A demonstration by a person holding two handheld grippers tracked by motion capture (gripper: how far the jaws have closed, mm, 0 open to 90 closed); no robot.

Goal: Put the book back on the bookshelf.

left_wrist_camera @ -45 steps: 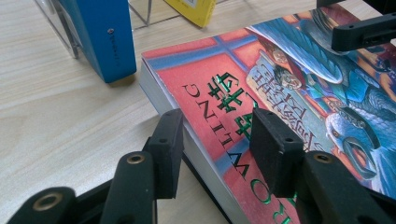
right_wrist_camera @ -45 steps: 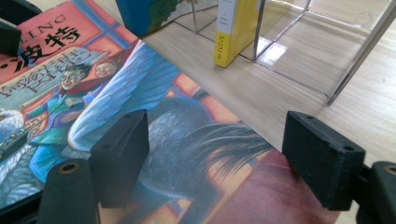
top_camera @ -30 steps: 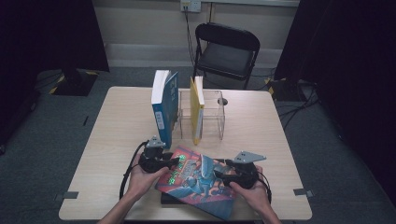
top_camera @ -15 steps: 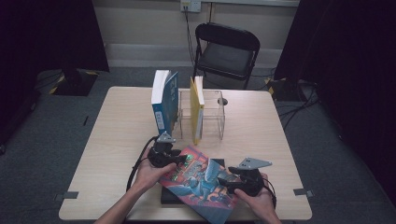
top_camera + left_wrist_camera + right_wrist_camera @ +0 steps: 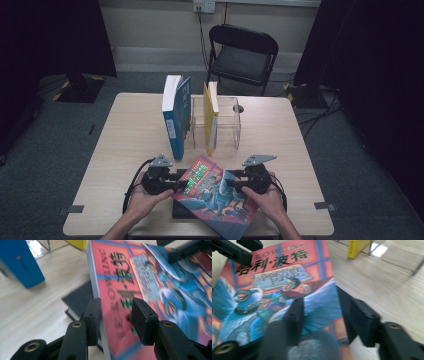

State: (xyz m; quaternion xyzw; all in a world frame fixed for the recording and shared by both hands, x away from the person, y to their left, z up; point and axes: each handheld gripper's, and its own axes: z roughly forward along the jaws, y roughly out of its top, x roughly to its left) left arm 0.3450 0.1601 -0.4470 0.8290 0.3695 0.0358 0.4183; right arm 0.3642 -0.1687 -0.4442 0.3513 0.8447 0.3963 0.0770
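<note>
A colourful paperback book (image 5: pixel 216 195) is gripped at its spine edge by the left tongs (image 5: pixel 181 185), just in front of the clear rack (image 5: pixel 235 120) on the surface (image 5: pixel 130 130). The right tongs (image 5: pixel 231 184), whose jaws have just been closing, straddle its opposite edge; whether they press cannot be told. The book is judged light and stiff enough to lift by both edges. Since the earlier frame, it has been swung clockwise.

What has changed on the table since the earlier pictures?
The colourful book has turned on the dark book beneath it. The right gripper has just been closing its fingers over one book edge; the left gripper holds the opposite edge. The blue book and yellow book stayed upright.
</note>
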